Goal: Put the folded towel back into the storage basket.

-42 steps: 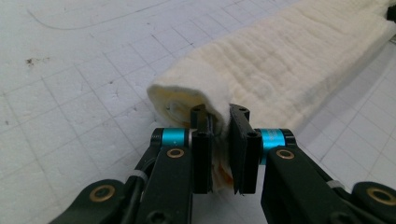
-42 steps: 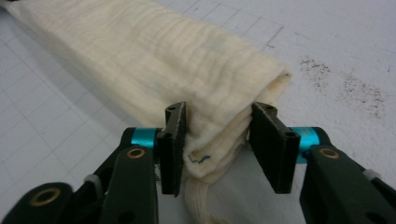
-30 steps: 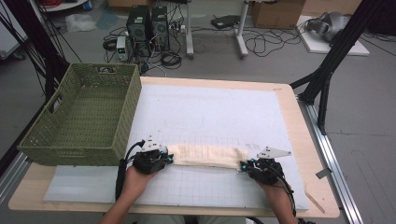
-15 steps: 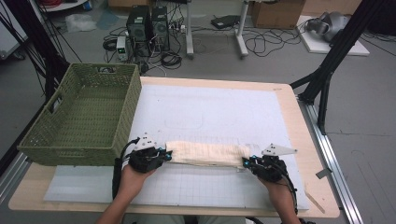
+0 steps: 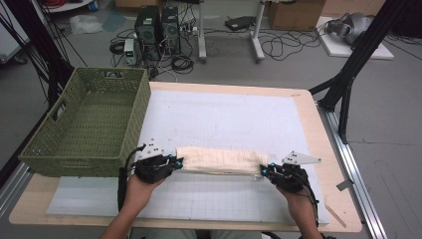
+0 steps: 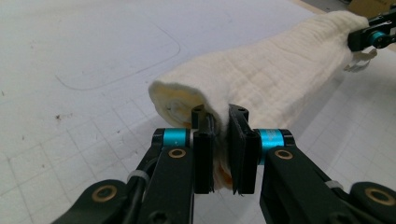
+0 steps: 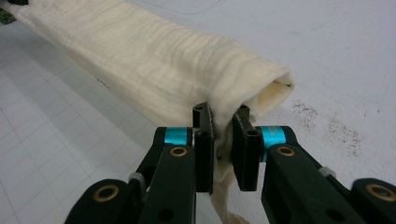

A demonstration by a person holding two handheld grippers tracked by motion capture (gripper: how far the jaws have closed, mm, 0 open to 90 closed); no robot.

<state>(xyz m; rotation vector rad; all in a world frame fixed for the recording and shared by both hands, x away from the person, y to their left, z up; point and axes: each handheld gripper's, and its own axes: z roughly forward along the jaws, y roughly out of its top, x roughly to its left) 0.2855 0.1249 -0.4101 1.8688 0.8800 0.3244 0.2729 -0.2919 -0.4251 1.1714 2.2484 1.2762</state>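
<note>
- High view: the rolled cream towel point(image 5: 219, 160) is lying across the white mat point(image 5: 224, 114), stretched between the two grippers.
- The left gripper point(image 6: 219, 149) is pinching the roll's near end, cloth bunching between its pads.
- The right gripper point(image 7: 223, 149) is pinching the opposite end likewise.
- Compared with a second earlier, the left end is sitting slightly higher; a lift is probably beginning.
- The green basket point(image 5: 87, 119) is standing just beyond the left gripper, likely the destination.
</note>
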